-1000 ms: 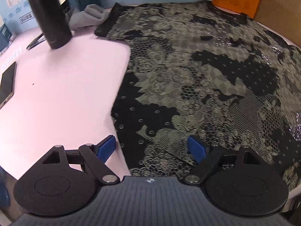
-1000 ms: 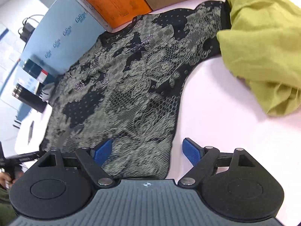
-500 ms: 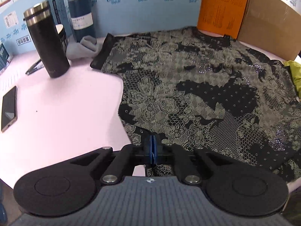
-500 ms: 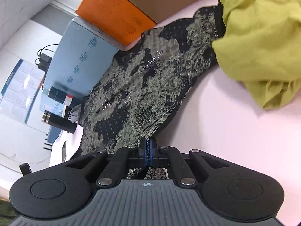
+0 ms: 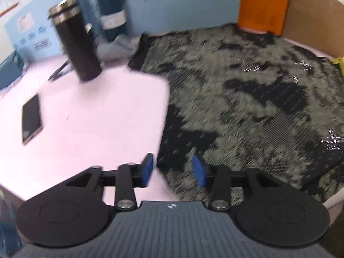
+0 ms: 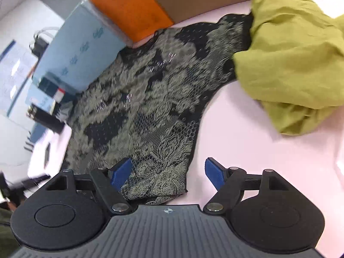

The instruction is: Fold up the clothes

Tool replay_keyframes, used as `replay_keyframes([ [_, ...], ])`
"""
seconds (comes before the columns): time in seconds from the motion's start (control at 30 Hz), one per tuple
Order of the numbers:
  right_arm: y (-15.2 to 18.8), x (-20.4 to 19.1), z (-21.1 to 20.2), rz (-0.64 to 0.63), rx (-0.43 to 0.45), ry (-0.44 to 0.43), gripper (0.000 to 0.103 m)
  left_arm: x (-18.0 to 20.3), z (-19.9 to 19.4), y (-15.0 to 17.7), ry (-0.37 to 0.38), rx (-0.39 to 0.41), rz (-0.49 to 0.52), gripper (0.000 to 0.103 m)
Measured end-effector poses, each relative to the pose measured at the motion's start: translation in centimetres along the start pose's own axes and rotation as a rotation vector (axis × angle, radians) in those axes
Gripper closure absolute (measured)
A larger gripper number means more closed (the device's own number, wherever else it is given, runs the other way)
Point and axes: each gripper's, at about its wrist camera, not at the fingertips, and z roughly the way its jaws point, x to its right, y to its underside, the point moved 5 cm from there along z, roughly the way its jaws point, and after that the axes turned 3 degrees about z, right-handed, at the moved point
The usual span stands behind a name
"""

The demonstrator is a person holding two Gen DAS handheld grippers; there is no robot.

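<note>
Left gripper (image 5: 172,171): jaws apart, just been opening; nothing is pinched between the blue pads (image 5: 147,169). It sits above the near edge of the table (image 5: 96,116), with the garment's near left corner below the gap between the pads and not gripped.

Right gripper (image 6: 168,173): jaws apart, just been opening. The left pad lies over the garment's near right corner, the right pad (image 6: 214,173) over bare table beside the cloth edge; neither presses on the fabric.

Garment (image 5: 247,99): black cloth with a pale lace-like print, spread flat over the middle of the pink table, running from the near edge to the boxes at the far edge. The left view is blurred, so the finer pattern cannot be made out there.

Yellow-green cloth (image 6: 296,60): crumpled heap toward the far right corner of the table, resting against and partly over the garment's far right part.

Far edge of table: orange box (image 5: 263,3), brown cardboard box (image 5: 316,17) and blue panel (image 5: 172,4).

Left part of table: dark flask (image 5: 75,40) standing upright; second dark bottle (image 5: 111,10) behind it; grey cloth (image 5: 122,45) just beside the garment's far left corner; phone (image 5: 31,118) lying flat near the left edge.
</note>
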Motion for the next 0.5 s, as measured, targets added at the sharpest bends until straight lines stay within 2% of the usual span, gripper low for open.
replay_keyframes([
  [0.07,0.5,-0.2,1.2,-0.011,-0.030,0.025,0.029,0.8,0.4,-0.1,0.007,-0.004,0.050,0.038],
  [0.13,1.2,-0.4,1.9,0.000,-0.044,0.014,0.030,1.4,1.4,0.3,0.015,-0.035,0.080,0.033],
  [0.2,1.9,-1.1,2.3,-0.023,-0.045,0.008,0.048,1.8,2.4,1.0,0.015,-0.072,0.091,0.032],
  [0.23,2.2,-1.4,2.7,-0.032,-0.055,0.025,0.086,2.1,2.8,1.3,0.015,-0.088,0.097,0.038],
  [0.27,2.3,-1.4,3.2,-0.018,-0.074,0.030,0.100,2.5,3.2,1.5,0.016,-0.096,0.107,0.067],
  [0.3,2.3,-1.3,3.4,0.007,-0.077,0.017,0.100,2.8,3.5,1.5,0.011,-0.103,0.119,0.096],
  [0.33,2.2,-1.2,3.3,0.033,-0.074,-0.009,0.100,3.0,3.5,1.4,0.012,-0.098,0.128,0.098],
  [0.43,1.1,-1.4,1.8,0.114,-0.027,-0.163,0.100,3.1,2.6,0.4,0.045,-0.045,0.125,0.098],
  [0.5,0.2,-1.6,0.3,0.147,0.011,-0.226,0.100,2.9,1.7,-0.4,0.062,-0.017,0.124,0.098],
])
